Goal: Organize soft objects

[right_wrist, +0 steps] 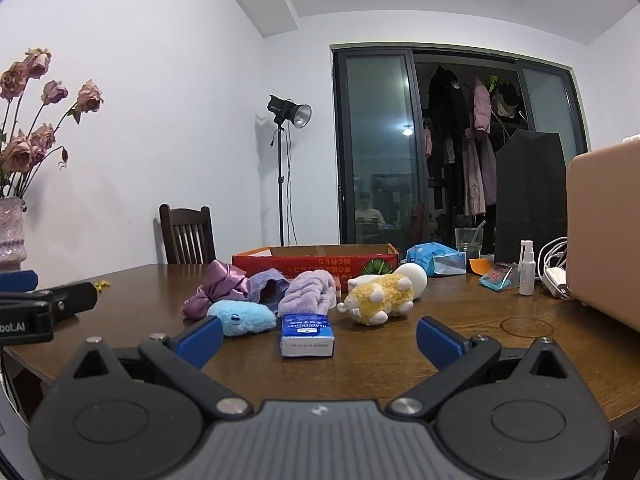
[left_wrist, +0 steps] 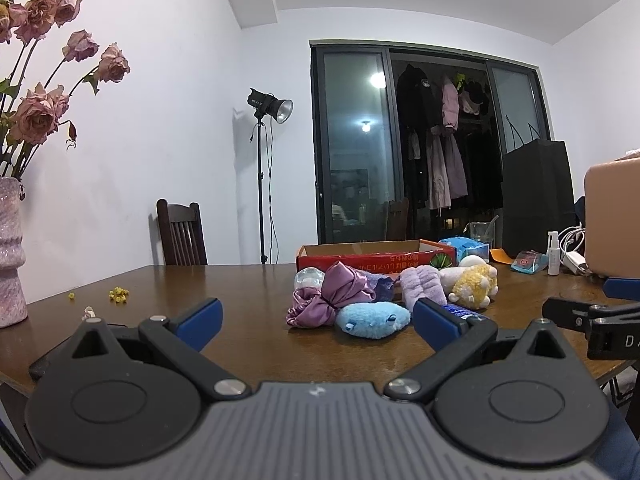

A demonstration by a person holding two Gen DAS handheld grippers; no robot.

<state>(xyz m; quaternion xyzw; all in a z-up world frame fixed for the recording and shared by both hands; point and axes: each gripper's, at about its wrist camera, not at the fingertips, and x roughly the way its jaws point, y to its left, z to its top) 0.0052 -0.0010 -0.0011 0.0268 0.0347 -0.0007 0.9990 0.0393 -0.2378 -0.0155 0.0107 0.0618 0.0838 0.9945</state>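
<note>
Soft things lie in a cluster on the brown table (right_wrist: 400, 364): a purple satin cloth (left_wrist: 336, 294) (right_wrist: 218, 286), a light blue plush (left_wrist: 372, 320) (right_wrist: 242, 317), a lilac fluffy towel (left_wrist: 424, 286) (right_wrist: 310, 292), a yellow-and-white plush (left_wrist: 474, 284) (right_wrist: 378, 296) and a blue tissue pack (right_wrist: 307, 334). Behind them stands a shallow red cardboard box (left_wrist: 376, 254) (right_wrist: 316, 260). My left gripper (left_wrist: 316, 322) is open, short of the blue plush. My right gripper (right_wrist: 320, 338) is open, with the tissue pack just ahead between its fingers but untouched.
A pink vase of dried roses (left_wrist: 12, 252) stands at the table's left end. At the right are a tan case (right_wrist: 604, 232), a spray bottle (right_wrist: 527, 268), cables, a glass (right_wrist: 468, 242) and a black bag (right_wrist: 528, 196). A wooden chair (right_wrist: 186, 234) is behind.
</note>
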